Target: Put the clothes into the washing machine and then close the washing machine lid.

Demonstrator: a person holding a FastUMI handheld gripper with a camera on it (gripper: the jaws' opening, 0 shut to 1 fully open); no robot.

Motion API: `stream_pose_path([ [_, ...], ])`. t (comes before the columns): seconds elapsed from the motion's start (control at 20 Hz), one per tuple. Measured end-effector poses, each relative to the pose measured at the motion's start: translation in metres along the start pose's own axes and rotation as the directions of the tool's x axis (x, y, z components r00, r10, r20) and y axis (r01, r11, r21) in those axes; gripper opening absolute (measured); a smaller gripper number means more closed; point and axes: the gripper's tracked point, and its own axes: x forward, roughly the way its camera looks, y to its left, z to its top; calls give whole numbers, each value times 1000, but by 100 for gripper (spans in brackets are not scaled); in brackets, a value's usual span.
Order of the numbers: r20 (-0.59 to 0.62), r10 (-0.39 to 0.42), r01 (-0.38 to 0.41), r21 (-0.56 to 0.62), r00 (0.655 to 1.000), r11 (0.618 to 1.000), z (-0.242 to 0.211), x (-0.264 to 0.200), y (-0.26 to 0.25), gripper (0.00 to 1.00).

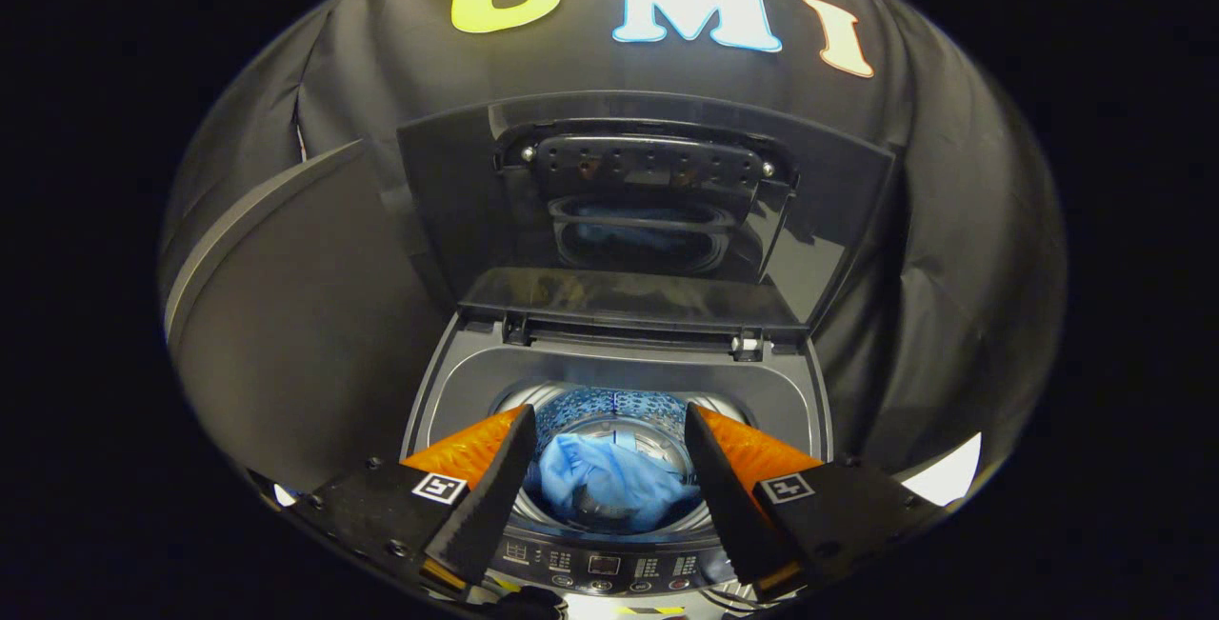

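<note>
While the gripper (609,468) hangs over the washing machine (448,391), its two fingers (486,496) are spread wide apart and nothing is between them. Down below the gap, the blue clothes (600,482) lie bunched up inside the shiny drum (657,444). They are not touching the fingers. On the far side, the lid (648,210) stands up, open, and leans back by the black cloth wall (952,249). On the near side, just under the fingertips, sits the panel of buttons (605,568). A dark curved panel (286,315) stands to the left of the machine.
</note>
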Motion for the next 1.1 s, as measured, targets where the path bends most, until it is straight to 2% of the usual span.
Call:
stream_pose_path([
  [0.15, 49, -7, 6, 18, 999, 1000, 13, -8, -2, 96],
  [0.3, 171, -10, 5, 29, 985, 1000, 45, -22, -2, 96],
  [0.65, 418, -23, 22, 8, 908, 1000, 129, -64, -5, 96],
  [0.9, 480, -35, 38, 4, 876, 999, 169, -62, -6, 96],
  [1.1, 500, -49, 55, 3, 864, 998, 196, -48, -5, 96],
])
